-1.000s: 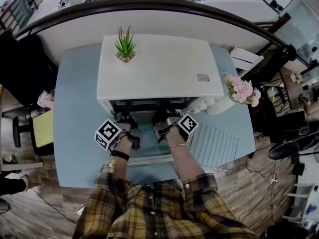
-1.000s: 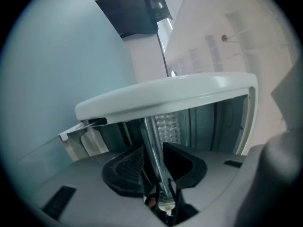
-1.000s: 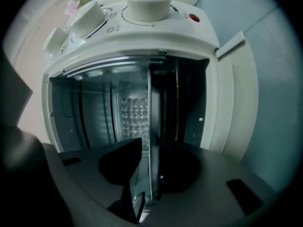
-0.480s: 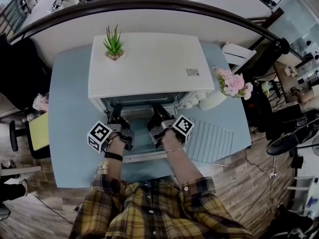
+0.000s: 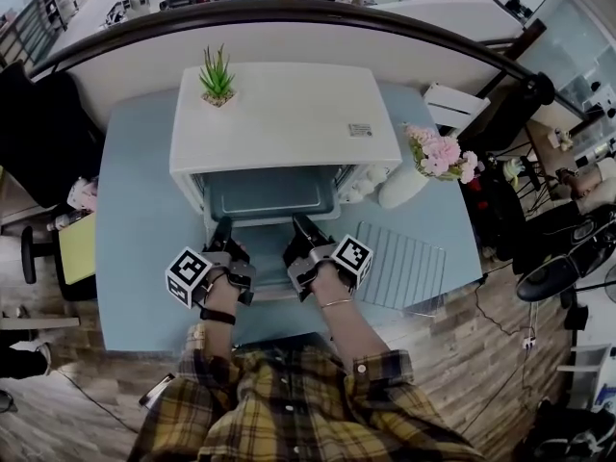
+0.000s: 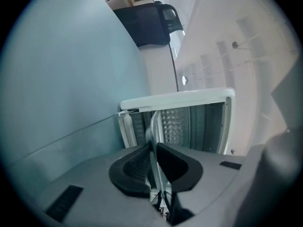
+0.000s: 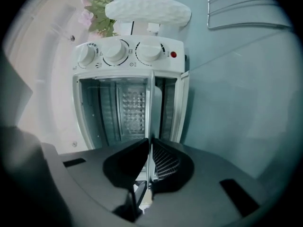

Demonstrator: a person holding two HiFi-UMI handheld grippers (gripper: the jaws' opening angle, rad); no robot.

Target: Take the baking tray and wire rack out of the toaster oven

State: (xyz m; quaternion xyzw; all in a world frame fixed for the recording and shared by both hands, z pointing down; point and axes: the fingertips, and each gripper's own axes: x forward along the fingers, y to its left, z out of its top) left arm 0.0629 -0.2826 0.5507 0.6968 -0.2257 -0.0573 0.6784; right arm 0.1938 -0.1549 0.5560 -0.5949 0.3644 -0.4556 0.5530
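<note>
The white toaster oven [image 5: 289,114] stands on the blue table [image 5: 135,219] with its door down. The grey baking tray [image 5: 269,192] sticks partly out of its mouth. My left gripper [image 5: 223,229] pinches the tray's front rim on the left, its jaws still closing, and my right gripper [image 5: 298,225] is shut on the rim further right. In the left gripper view the tray [image 6: 155,122] shows edge-on between the pads [image 6: 137,167] of that gripper [image 6: 154,148]. The right gripper view shows the same thin rim [image 7: 151,103] clamped in its gripper [image 7: 149,145]. The wire rack [image 5: 404,268] lies flat on the table, right of the oven.
A small potted plant [image 5: 217,80] sits on the oven's top. Pink flowers [image 5: 438,157] in a white vase [image 5: 402,189] stand by the oven's right side, just behind the rack. A yellow pad [image 5: 82,248] lies at the table's left edge.
Both grippers have drawn back from the oven mouth toward me with the tray's rim in them. The tray now shows outside the oven.
</note>
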